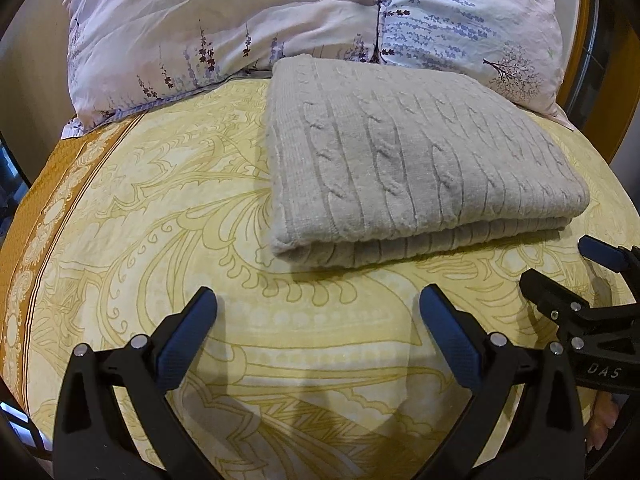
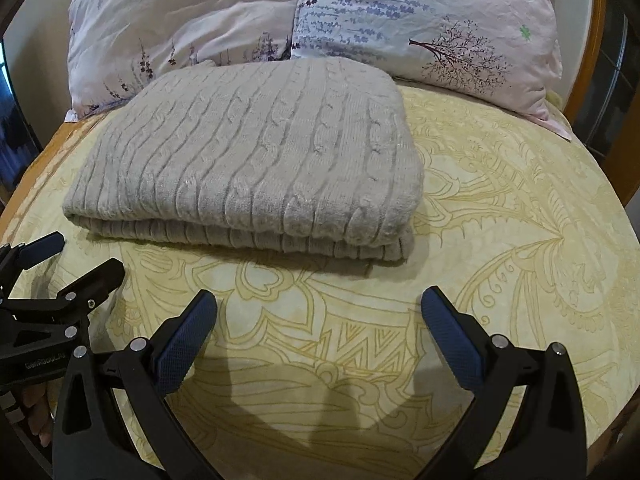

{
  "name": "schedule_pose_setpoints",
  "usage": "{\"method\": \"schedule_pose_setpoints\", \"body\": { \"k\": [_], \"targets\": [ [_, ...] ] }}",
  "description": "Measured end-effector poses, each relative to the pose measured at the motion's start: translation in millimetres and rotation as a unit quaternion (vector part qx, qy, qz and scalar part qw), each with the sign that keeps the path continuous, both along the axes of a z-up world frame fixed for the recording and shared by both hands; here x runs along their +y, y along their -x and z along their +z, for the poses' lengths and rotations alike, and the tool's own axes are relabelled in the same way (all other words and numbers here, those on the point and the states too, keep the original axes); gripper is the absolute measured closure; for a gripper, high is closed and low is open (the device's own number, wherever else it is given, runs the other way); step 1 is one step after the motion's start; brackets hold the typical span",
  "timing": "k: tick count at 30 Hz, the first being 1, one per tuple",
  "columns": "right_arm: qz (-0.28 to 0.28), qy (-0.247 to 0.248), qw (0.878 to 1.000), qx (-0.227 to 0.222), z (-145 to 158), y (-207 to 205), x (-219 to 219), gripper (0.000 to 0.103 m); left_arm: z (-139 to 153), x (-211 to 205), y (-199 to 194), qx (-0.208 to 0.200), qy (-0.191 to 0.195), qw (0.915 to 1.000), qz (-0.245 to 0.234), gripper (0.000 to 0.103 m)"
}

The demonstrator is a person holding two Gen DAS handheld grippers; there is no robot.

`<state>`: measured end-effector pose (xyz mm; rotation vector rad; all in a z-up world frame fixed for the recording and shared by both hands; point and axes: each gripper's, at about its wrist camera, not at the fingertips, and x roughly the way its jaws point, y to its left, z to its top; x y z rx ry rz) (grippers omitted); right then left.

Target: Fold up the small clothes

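Pillows [image 1: 280, 20] behind folded sweater [image 1: 420, 152].

A grey cable-knit sweater [image 2: 244, 152] lies folded in a thick rectangle on a yellow patterned bedspread [image 2: 500, 240], left of centre in the frame. Behind it, across the top, two floral pillows [image 2: 420, 20] lean side by side (one pinkish, one paler with a tree print). The right gripper [image 2: 319, 314] fills the bottom of the frame, its blue-padded fingers [image 2: 184, 344] spread wide and holding nothing, just short of the sweater's near edge. At the left edge the left gripper [image 2: 76, 258] reaches in, jaws parted, near the sweater's near-left corner.
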<state>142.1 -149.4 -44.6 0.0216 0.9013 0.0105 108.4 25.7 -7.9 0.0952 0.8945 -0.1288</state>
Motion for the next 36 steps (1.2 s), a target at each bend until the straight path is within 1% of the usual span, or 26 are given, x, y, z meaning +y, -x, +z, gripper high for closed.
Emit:
{"method": "schedule_pose_setpoints", "body": {
  "k": [36],
  "targets": [
    [0.001, 0.0, 1.0, -0.001, -0.2, -0.6, -1.4, 0.001, 0.0, -1.2, 1.9, -0.006, 0.004, 1.0, 0.0, 0.002]
  ]
}}
